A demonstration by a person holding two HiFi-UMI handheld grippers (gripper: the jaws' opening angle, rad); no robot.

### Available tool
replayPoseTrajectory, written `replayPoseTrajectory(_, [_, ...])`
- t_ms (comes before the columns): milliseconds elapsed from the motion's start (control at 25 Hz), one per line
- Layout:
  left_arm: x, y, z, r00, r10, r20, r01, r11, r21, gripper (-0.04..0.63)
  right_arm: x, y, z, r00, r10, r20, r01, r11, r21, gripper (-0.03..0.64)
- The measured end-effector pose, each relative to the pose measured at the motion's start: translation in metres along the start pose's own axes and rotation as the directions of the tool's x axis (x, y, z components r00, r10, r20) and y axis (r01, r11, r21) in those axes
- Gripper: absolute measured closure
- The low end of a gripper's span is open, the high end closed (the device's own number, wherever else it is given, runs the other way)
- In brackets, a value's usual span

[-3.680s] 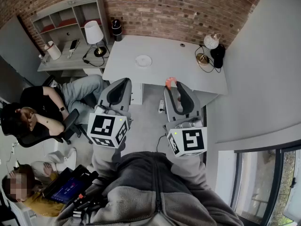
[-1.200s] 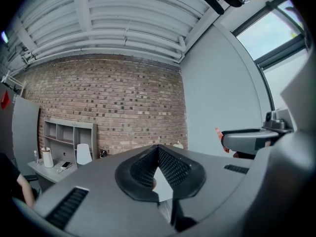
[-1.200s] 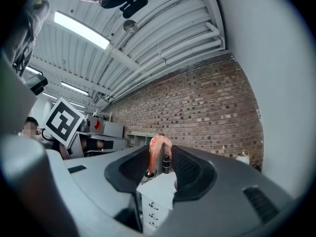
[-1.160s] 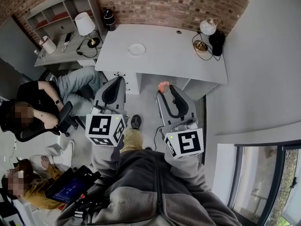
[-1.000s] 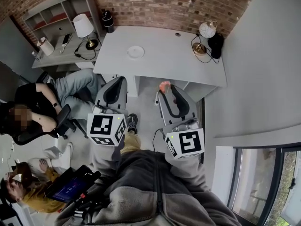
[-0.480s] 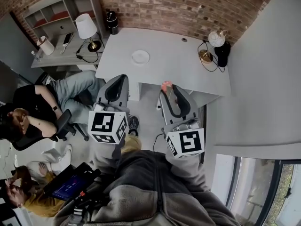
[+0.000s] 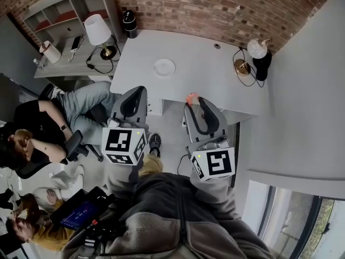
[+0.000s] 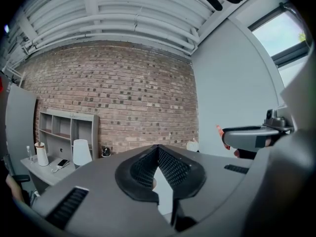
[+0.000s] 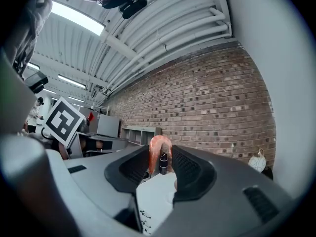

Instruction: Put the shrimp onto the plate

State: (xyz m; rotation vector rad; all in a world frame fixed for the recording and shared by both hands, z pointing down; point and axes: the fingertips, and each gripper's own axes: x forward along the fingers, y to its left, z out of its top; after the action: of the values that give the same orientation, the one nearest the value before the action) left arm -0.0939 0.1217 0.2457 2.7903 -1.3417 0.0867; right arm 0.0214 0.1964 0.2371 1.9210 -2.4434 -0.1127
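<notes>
Two grippers hang side by side over the floor, just short of the white table. My right gripper has its jaws clamped on the shrimp, pinched right at the tips. The shrimp is bent into an arch. In the right gripper view the arch stands upright, bend on top, with both ends pointing down into the jaws. Its long line therefore runs up and down between the pads, and the orange back rises above the jaw tips. From the head view it shows as a small pink lump at the table's near edge.

My left gripper has its jaws closed together with nothing between them.

The plate lies flat on the table, left of centre and farther in, well apart from the shrimp. Between the two I see only white tabletop. A black cylinder stands at the table's back left corner against the brick wall. A globe lamp and its cord sit at the back right corner. A white-shaded lamp stands on the side desk to the left. A seated person is near my left gripper's side.
</notes>
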Motion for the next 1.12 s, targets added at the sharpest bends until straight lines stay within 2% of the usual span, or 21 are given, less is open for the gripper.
replayPoseTrajectory(360, [0.048,0.042,-0.003,0.999,0.004,-0.034,-0.004,1.000,-0.013,0.591,0.065,-0.012,-0.007,1.000,0.021,-0.013,-0.021,0.999,0.041,0.476])
replayPoseTrajectory(840, [0.131,0.102,-0.002,0.997,-0.037,-0.060,0.034,0.998,-0.055,0.591,0.163,-0.029,-0.010,0.998,0.013,-0.061,-0.012,1.000,0.027,0.476])
replayPoseTrajectory(1120, [0.169,0.119,0.005,0.996,-0.066,-0.061,0.064,0.997,-0.042,0.591,0.196,-0.047,-0.011,0.998,-0.023,-0.065,0.025,0.999,0.036,0.476])
